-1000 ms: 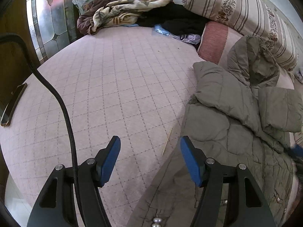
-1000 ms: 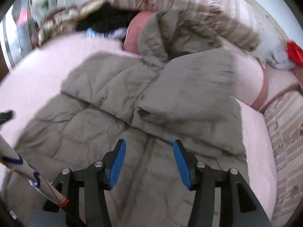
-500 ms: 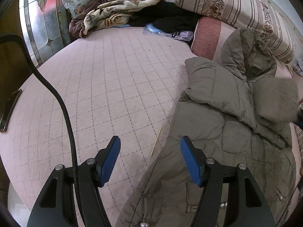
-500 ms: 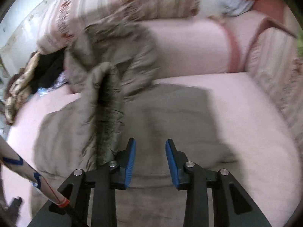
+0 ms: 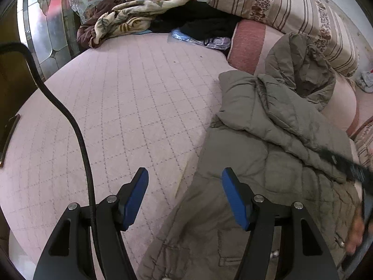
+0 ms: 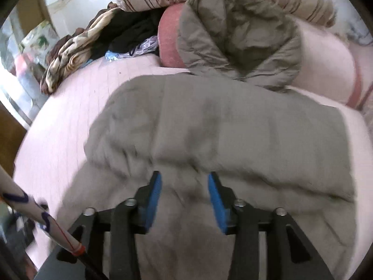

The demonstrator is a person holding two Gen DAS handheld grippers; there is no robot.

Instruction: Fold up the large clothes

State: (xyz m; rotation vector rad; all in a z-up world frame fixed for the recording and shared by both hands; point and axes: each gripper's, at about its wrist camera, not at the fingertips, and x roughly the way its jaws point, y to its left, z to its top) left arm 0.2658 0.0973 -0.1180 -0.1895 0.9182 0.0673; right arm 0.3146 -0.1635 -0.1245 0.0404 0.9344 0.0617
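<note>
A large olive-grey padded coat [image 5: 268, 163] lies on the pink quilted bed [image 5: 128, 98], its hood [image 5: 300, 70] resting against a pink bolster. My left gripper [image 5: 184, 186] is open and empty above the coat's left edge near the hem. In the right wrist view the coat [image 6: 221, 128] fills the middle, a thick fold of it bunched just ahead of my right gripper [image 6: 184, 184]. The right gripper's jaws stand partly apart with coat fabric between them; the view is blurred, so the grip is unclear. The right gripper's tool and hand show blurred at the left view's right edge [image 5: 359, 210].
A striped pillow [image 5: 279, 7] and a pink bolster [image 5: 249, 44] lie along the back. A heap of blankets and dark clothes [image 5: 144, 21] and a plastic bag [image 5: 198, 39] sit at the far end. A black cable [image 5: 77, 135] hangs at left.
My right gripper swung back over the coat, and a sleeve or side panel now lies folded across the body. The left gripper drifted slightly and stayed open.
</note>
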